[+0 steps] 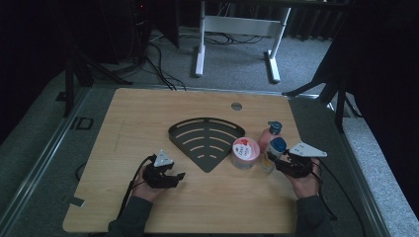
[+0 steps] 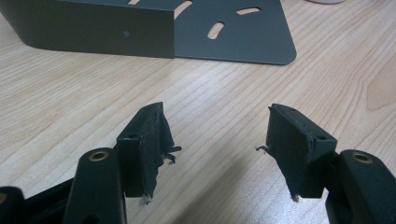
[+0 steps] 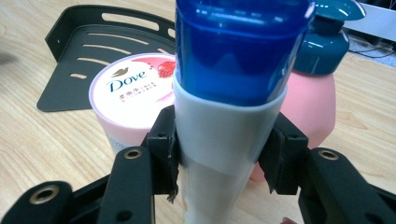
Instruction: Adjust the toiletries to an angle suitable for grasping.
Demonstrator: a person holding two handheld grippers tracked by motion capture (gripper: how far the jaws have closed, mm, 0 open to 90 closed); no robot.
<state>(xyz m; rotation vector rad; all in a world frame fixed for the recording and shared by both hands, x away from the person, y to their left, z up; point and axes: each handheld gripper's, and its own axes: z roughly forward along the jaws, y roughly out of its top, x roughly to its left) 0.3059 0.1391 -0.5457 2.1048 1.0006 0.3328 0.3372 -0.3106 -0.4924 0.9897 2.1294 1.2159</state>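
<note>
A white tube with a blue cap (image 3: 224,116) stands upright, and my right gripper (image 3: 223,154) is shut on its white body just below the cap. In the high view the tube (image 1: 274,150) and right gripper (image 1: 278,163) are at the table's right. Just behind the tube are a pink-and-white Dove jar (image 3: 128,98) (image 1: 245,152) and a pink bottle with a teal pump (image 3: 314,100) (image 1: 270,135). A dark fan-shaped slotted shelf (image 1: 206,140) (image 2: 93,25) lies mid-table. My left gripper (image 1: 177,172) (image 2: 217,140) is open over bare wood, short of the shelf.
The wooden table (image 1: 148,118) has a round cable hole (image 1: 236,106) near its far edge. Beyond the table stand a white desk frame (image 1: 237,29) and dark tripod legs. Cables trail from both grippers toward the near edge.
</note>
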